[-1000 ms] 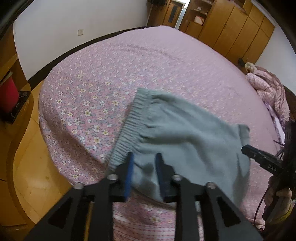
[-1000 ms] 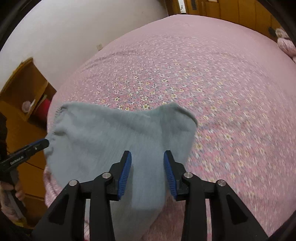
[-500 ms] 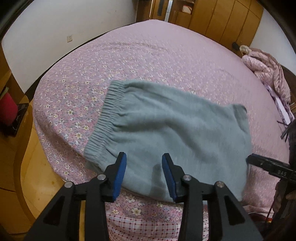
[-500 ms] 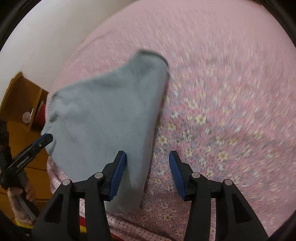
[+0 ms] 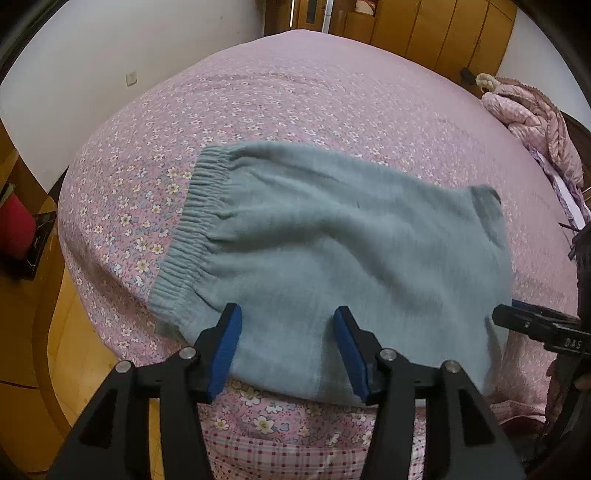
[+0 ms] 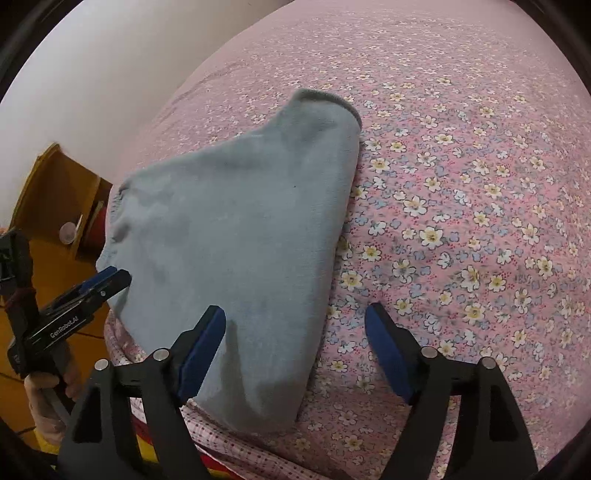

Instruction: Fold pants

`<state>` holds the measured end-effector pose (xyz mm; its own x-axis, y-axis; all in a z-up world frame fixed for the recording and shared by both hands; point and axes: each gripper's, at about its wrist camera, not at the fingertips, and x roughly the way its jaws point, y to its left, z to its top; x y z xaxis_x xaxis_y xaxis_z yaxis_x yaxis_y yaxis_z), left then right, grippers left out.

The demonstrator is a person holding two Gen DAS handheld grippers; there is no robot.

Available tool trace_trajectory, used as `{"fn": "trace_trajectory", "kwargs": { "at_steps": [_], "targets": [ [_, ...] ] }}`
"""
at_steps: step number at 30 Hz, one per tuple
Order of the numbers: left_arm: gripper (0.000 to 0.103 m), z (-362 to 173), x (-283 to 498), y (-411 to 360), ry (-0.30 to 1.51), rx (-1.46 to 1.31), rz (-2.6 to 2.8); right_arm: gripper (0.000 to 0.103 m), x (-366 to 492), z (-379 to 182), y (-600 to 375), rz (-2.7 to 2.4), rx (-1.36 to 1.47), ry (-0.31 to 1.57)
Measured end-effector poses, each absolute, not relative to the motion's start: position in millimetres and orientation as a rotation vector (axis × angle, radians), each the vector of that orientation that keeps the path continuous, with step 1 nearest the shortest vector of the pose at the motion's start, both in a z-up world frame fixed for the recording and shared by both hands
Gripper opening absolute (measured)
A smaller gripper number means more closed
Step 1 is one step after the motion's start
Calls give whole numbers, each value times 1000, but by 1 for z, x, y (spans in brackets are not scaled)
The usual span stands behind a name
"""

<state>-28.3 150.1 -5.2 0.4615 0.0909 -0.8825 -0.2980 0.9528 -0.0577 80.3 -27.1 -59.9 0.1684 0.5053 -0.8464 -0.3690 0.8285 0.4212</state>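
Both wrist cameras look steeply down, close over the bed's (image 5: 332, 92) near edge, sharing the grey-green pants (image 5: 351, 251) (image 6: 240, 221).

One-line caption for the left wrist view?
Grey-green pants lie folded on the floral bedspread; left gripper jaws opening, released.

Pants (image 5: 332, 236): uniform grey-blue, no print; ribbed waistband (image 5: 192, 229) in the same shade. Bedsheet (image 5: 332, 96): pink, scattered with small white and pale-blue flowers with yellow centres. Lower bed edge (image 5: 280, 454): pink-and-white check with red dots. Left gripper (image 5: 288, 349) and right gripper (image 6: 295, 350): black bodies, blue pads. Quilted jacket (image 5: 532, 110): pink. Wardrobe (image 5: 436, 29) and floor (image 5: 74, 354): honey-brown wood. Wall (image 5: 129, 44): white. Object at the left edge (image 5: 14, 229): red, possibly a cushion; too blurred to confirm.
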Motion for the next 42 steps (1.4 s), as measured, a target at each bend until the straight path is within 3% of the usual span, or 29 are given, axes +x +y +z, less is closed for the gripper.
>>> {"fn": "trace_trajectory", "kwargs": {
  "at_steps": [3, 6, 12, 22, 31, 42],
  "targets": [
    [56, -5, -27, 151, 1064, -221, 239, 79, 74, -59, -20, 619, 113, 1261],
    [58, -6, -26, 152, 1062, -233, 238, 60, 64, -64, -5, 692, 137, 1281],
    [60, -7, -23, 149, 1066, -219, 242, 46, 64, -71, -1, 690, 167, 1288],
    [62, -10, -19, 148, 1071, -210, 242, 43, 67, -73, 2, 699, 208, 1286],
    [62, -11, -19, 148, 1069, -213, 240, 18, 69, -65, -24, 718, 225, 1256],
    [62, -3, -28, 161, 1044, -300, 216, 15, 66, 9, 6, 876, 37, 1076]
  ]
}}
